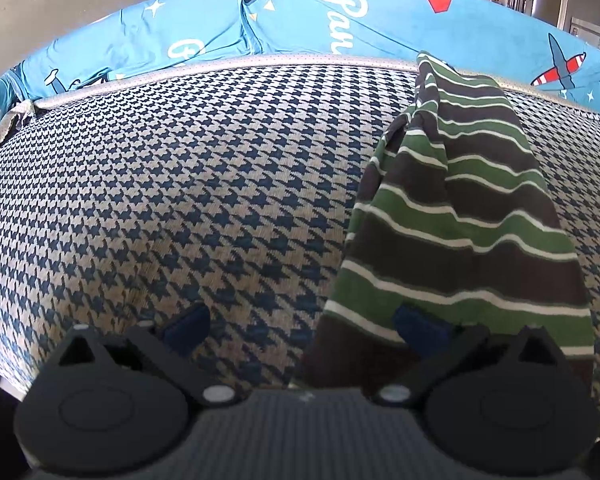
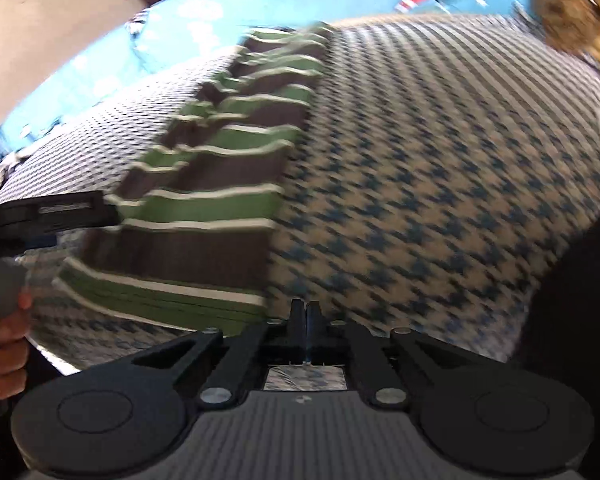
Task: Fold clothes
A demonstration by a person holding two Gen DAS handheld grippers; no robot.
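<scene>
A striped garment [image 1: 460, 200] in green, brown and white lies folded into a long strip on the houndstooth cover [image 1: 180, 184]. My left gripper [image 1: 300, 322] is open, its blue pads wide apart. The garment's near left edge sits between them and drapes against the right pad [image 1: 418, 326]. In the right wrist view, which is blurred, the garment [image 2: 216, 208] runs away to the upper left. My right gripper [image 2: 306, 312] is shut just off the garment's near right corner, with no cloth seen between its fingers. The left gripper [image 2: 96, 208] touches the garment's left edge there.
A blue printed sheet [image 1: 340, 16] with planes and lettering borders the far side of the cover. A hand [image 2: 0, 340] holds the left gripper's handle. A brown, fuzzy object [image 2: 572, 12] sits at the far right corner. Bare houndstooth cover [image 2: 440, 200] extends right of the garment.
</scene>
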